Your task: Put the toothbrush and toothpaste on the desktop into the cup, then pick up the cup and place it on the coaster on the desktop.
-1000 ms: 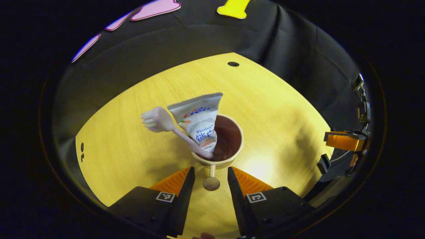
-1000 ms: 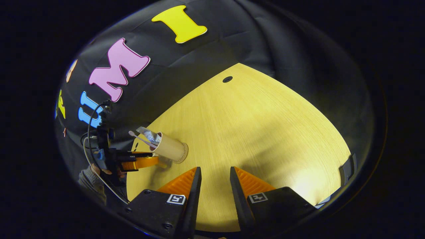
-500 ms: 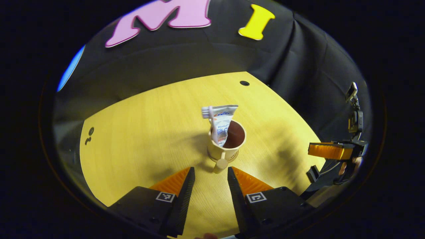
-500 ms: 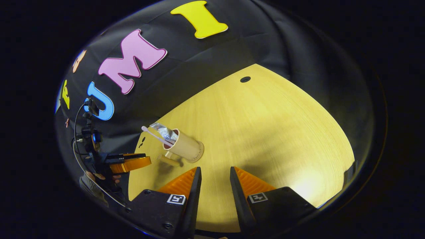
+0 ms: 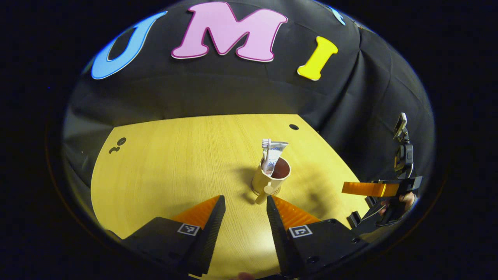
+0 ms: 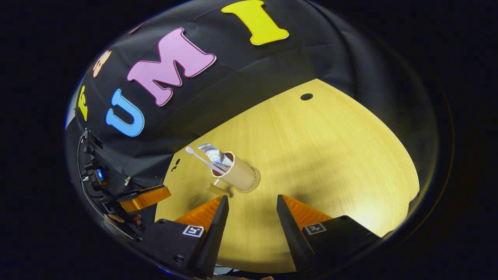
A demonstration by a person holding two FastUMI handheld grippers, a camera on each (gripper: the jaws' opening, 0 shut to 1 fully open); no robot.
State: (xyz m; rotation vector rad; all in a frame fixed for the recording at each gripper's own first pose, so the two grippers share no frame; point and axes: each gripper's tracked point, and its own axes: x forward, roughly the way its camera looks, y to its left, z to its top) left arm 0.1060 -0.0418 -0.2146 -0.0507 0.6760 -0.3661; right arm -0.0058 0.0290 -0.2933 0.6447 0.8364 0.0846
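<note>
The left gripper [image 5: 242, 202] is hanging spread and empty, the cup [image 5: 271, 180] standing at its one o'clock on the desktop [image 5: 163, 163], toothbrush [image 5: 266, 146] and toothpaste [image 5: 274, 152] already inside, seemingly on the coaster [image 6: 253, 182]. Toothpaste print is too small to read. The right gripper [image 6: 252, 202] is waiting spread, cup at eleven o'clock. Little seems left beyond backing away.

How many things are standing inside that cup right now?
2: a toothbrush and a toothpaste tube, both leaning in the cup on the desktop. Anything lower inside the cup would be hidden.
</note>
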